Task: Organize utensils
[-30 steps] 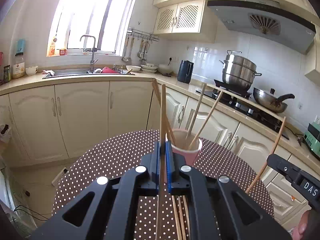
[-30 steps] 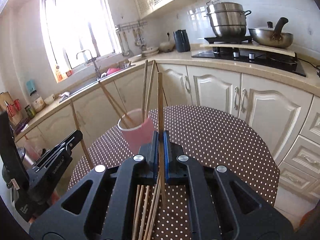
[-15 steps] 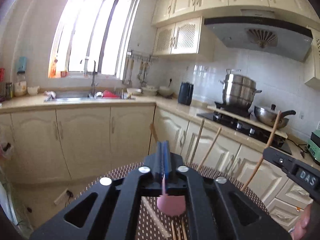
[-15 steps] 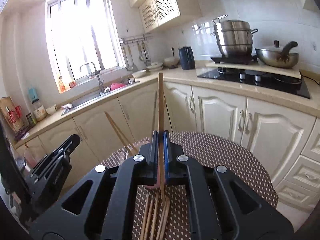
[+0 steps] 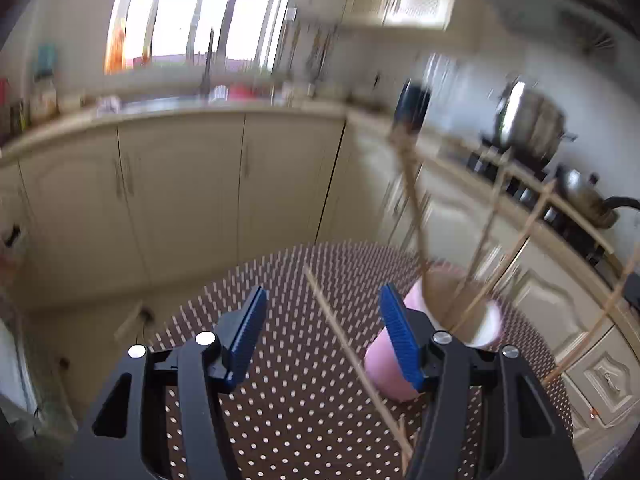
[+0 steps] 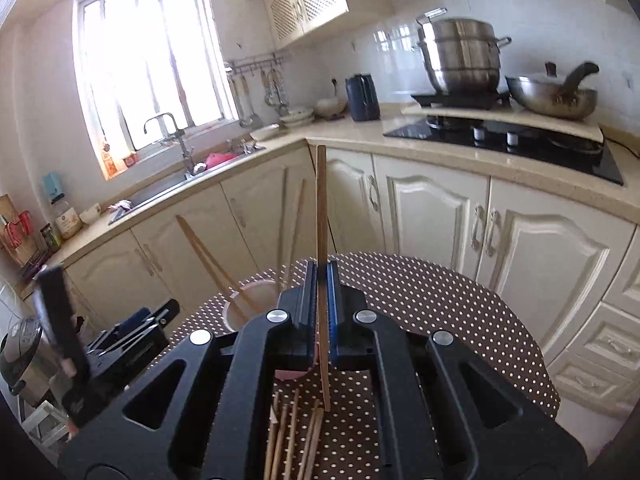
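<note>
A pink cup (image 5: 472,320) stands on the round polka-dot table (image 5: 288,400) with several wooden chopsticks leaning in it. My left gripper (image 5: 320,320) is open and empty just left of the cup. A loose chopstick (image 5: 352,360) lies slanted on the table between its fingers. My right gripper (image 6: 320,300) is shut on one upright chopstick (image 6: 321,208), held behind the cup (image 6: 248,308). Several more chopsticks (image 6: 296,436) lie on the table under the right gripper. The left gripper shows at the left of the right wrist view (image 6: 132,336).
Cream kitchen cabinets (image 6: 440,220) wrap round behind the table. A sink (image 6: 192,172) sits under the window. A steel pot (image 6: 460,56) and a wok (image 6: 556,96) stand on the stove at the right. A dark kettle (image 6: 362,92) is on the counter.
My left gripper has opened and a chopstick now lies on the table between its fingers. The left view has swung down and left. My right gripper has kept its chopstick and risen a little.
</note>
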`<action>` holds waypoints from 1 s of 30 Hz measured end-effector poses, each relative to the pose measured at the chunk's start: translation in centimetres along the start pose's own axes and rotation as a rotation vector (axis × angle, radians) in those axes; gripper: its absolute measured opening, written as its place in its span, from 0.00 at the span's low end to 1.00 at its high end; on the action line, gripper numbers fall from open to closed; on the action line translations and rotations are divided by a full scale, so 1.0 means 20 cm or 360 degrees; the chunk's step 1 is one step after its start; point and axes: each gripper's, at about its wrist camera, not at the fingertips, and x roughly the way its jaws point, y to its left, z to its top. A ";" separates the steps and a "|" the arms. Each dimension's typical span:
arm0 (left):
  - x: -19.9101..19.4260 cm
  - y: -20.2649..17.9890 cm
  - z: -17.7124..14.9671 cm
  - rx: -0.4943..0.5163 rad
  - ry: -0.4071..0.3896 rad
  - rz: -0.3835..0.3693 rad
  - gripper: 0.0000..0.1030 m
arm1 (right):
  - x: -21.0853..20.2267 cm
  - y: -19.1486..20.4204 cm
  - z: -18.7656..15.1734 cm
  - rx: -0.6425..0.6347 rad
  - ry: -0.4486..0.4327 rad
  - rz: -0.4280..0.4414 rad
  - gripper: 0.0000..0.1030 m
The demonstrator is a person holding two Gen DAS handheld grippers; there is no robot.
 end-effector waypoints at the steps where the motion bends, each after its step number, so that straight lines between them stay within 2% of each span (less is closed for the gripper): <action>1: 0.06 0.00 0.00 0.0009 0.0072 0.0012 0.57 | 0.02 -0.02 0.00 0.0006 0.0016 -0.0006 0.05; 4: 0.19 -0.02 -0.01 0.0092 0.0191 0.0052 0.57 | 0.06 -0.07 0.02 0.0025 0.0040 -0.0054 0.05; 6: 0.31 -0.05 -0.01 0.0151 0.0276 0.0143 0.57 | 0.07 -0.10 0.03 0.0040 0.0044 -0.0062 0.05; 8: 0.40 -0.06 -0.01 0.0163 0.0329 0.0185 0.57 | 0.09 -0.13 0.05 0.0044 0.0037 -0.0074 0.05; 10: 0.49 -0.05 0.00 0.0174 0.0358 0.0296 0.57 | 0.10 -0.14 0.06 0.0038 0.0032 -0.0075 0.05; 19: 0.67 0.02 -0.01 0.0044 0.0543 0.0195 0.57 | 0.22 -0.14 0.03 -0.0006 0.0101 -0.0055 0.05; 24: 0.67 -0.02 0.00 0.0080 0.0548 0.0182 0.57 | 0.25 -0.14 0.01 -0.0004 0.0121 -0.0044 0.05; 25: 0.69 -0.04 0.00 0.0089 0.0554 0.0191 0.54 | 0.25 -0.14 0.00 -0.0006 0.0126 -0.0045 0.05; 27: 0.70 -0.07 0.00 0.0174 0.0559 0.0286 0.28 | 0.26 -0.15 0.00 0.0000 0.0134 -0.0048 0.05; 28: 0.70 -0.08 0.00 0.0210 0.0548 0.0327 0.08 | 0.25 -0.15 0.00 0.0001 0.0136 -0.0050 0.05; 30: 0.72 -0.10 -0.01 0.0216 0.0528 0.0319 0.06 | 0.25 -0.15 0.00 0.0004 0.0138 -0.0060 0.04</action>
